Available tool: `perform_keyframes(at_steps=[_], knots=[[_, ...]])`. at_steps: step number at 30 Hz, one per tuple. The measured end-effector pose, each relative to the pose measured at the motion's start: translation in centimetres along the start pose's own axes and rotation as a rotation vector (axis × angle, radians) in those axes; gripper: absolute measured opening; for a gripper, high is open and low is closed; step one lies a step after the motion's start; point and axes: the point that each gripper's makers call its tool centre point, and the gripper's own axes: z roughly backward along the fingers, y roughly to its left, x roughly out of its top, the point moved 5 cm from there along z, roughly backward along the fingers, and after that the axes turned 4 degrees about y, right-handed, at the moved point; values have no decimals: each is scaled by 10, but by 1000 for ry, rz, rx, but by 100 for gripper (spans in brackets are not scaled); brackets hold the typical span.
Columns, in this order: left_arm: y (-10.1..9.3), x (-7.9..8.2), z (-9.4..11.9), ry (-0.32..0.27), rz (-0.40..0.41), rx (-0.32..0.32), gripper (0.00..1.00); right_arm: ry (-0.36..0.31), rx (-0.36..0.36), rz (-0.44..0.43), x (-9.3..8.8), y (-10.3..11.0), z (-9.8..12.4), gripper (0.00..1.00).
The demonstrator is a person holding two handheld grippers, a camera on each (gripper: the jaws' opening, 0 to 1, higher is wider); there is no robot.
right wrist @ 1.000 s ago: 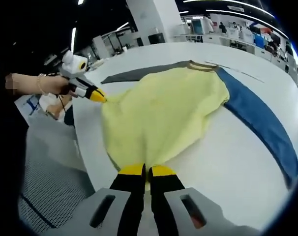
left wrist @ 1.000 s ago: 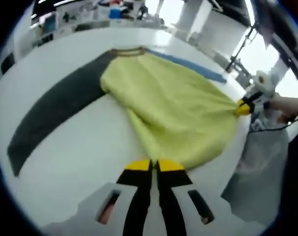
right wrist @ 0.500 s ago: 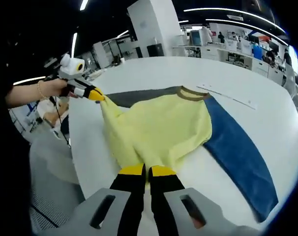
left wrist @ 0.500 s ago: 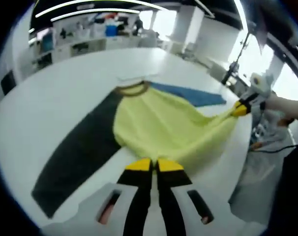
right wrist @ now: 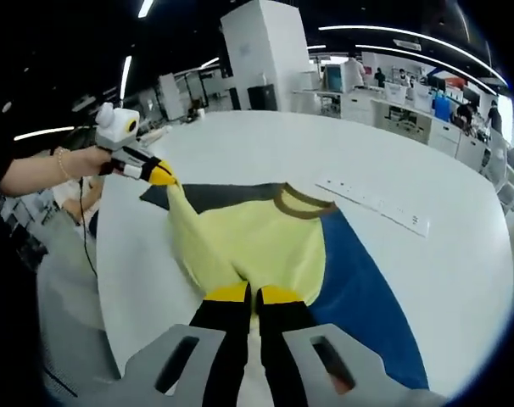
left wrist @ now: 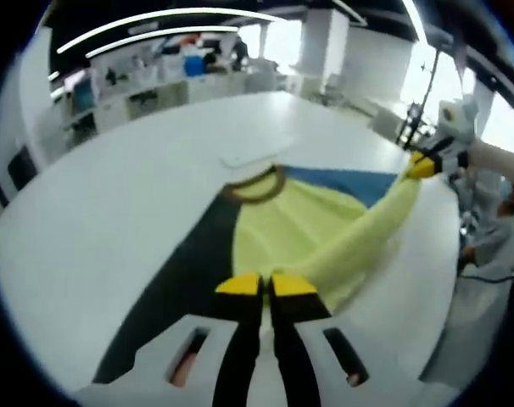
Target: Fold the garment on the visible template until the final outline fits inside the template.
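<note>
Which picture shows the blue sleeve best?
The right gripper view: the blue sleeve runs long and wide from the brown collar down beside the yellow shirt body. In the left gripper view the blue sleeve is a short strip, partly hidden behind the lifted yellow cloth.

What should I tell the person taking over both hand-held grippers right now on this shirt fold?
Left hand-held gripper: shut on the yellow shirt's hem corner, lifted off the table.
Right hand-held gripper: shut on the other hem corner, also raised.
The hem edge hangs stretched between the two; the brown collar, dark sleeve and blue sleeve lie flat on the white table.
Done: hem gripped and lifted.
Left: probably carry the hem toward the collar, lay it down, then fold in the sleeves.
</note>
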Motion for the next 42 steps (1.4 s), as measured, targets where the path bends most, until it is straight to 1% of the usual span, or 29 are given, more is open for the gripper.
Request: perform_keyframes(at_steps=[4, 8, 13, 18, 22, 24, 26, 32, 42], knots=[[11, 0, -16, 20, 21, 32, 0, 20, 3, -42, 5, -16, -19, 3], [19, -5, -32, 50, 35, 51, 0, 42, 2, -95, 3, -29, -36, 3], [28, -11, -47, 78, 75, 58, 0, 65, -5, -134, 0, -41, -54, 3], [34, -11, -60, 99, 87, 61, 0, 84, -22, -172, -3, -54, -68, 3], [40, -10, -69, 112, 101, 65, 0, 95, -36, -234, -7, -64, -80, 3], [42, -10, -72, 118, 108, 65, 0, 98, -36, -248, -10, -67, -85, 3], [43, -11, -76, 125, 111, 66, 0, 106, -38, -262, -13, -70, -89, 3], [45, -14, -84, 144, 119, 64, 0, 126, -49, -267, -16, -78, -98, 3], [47, -20, -91, 168, 127, 61, 0, 152, -52, -268, -21, -81, -104, 3]])
